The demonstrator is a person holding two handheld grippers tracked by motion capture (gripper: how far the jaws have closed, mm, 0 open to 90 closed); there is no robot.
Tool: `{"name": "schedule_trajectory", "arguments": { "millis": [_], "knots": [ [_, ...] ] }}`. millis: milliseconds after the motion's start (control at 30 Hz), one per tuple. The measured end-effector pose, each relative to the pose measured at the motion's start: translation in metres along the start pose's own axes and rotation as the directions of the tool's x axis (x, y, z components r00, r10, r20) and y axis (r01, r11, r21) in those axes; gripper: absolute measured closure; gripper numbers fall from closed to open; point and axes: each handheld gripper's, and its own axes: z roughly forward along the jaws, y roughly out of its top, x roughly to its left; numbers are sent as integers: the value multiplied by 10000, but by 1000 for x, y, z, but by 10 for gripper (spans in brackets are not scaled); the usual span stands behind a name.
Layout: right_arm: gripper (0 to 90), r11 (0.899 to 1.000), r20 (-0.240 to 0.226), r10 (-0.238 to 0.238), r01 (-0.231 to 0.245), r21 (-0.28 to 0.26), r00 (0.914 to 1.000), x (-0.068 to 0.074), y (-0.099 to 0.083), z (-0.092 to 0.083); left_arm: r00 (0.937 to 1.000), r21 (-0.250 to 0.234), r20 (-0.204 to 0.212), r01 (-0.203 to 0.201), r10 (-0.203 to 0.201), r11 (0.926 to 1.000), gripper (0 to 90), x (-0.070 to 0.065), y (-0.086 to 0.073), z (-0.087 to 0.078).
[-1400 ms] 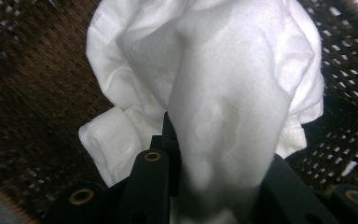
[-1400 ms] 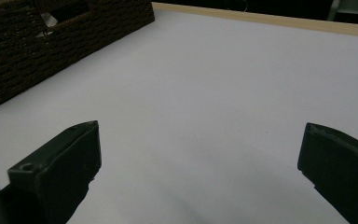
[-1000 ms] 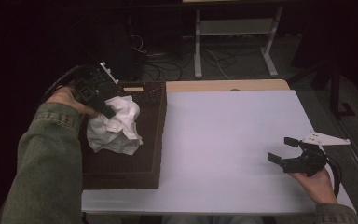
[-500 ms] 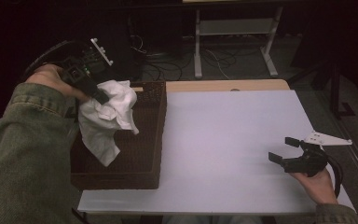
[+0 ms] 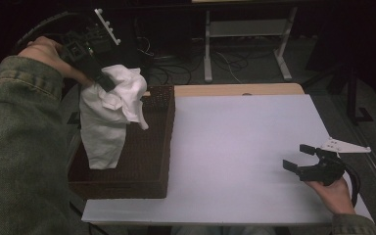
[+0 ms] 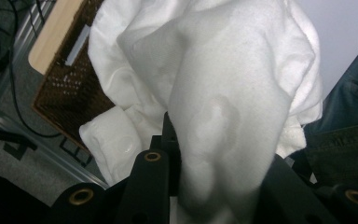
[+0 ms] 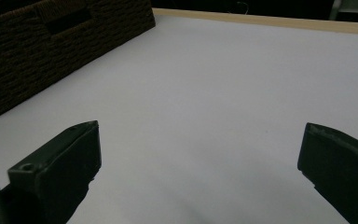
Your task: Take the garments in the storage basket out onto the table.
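Cloth: a white cloth [image 5: 108, 115] hangs in folds above the basket, its lower end inside the basket or close over its floor; which, I cannot tell.
Left gripper: the left gripper [image 5: 105, 81] is above the basket's far left corner, jaws pinched on the cloth's top; its own view has the fabric [image 6: 223, 107] bunched between the jaws.
Basket: a dark woven basket [image 5: 149, 183] sits on the table's left side and serves as the landmark.
Table: a pale table [image 5: 235, 147] runs bare to the right of the basket.
Right gripper: the right gripper [image 5: 299, 157] rests well to the right of the basket, near the table's right edge, jaws spread, gripping nothing.
Progress: the cloth looks mostly lifted out; probably clearing the basket and laying it on the table remains.
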Motion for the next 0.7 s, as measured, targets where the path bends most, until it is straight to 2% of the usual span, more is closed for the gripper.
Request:
{"name": "schedule_trajectory", "arguments": {
  "millis": [200,400,433,467,600,700],
  "knots": [
    [0,9999,-18,81,-81,-98,10000,-2,0,-1,9993,-12,-44,-370,370,9993,747,-3,14,-16],
    [0,9998,-78,126,-126,-120,9999,-2,0,-1,9974,4,-30,-713,713,9975,746,-6,33,-24],
    [0,9998,-88,137,-138,-156,9999,-3,0,-1,9963,-18,16,-854,854,9963,747,-8,43,-26],
    [0,9997,-77,142,-144,-183,9999,-3,0,-2,9963,-18,16,-854,854,9963,746,-8,43,-26],
    [0,9997,-111,158,-160,-198,9998,-2,0,-2,9941,-5,69,-1085,1085,9941,746,-13,61,-27],
    [0,9996,-129,149,-152,-238,9998,-2,1,-3,9903,55,95,-1389,1389,9903,746,-17,74,-28]
  ]
}}
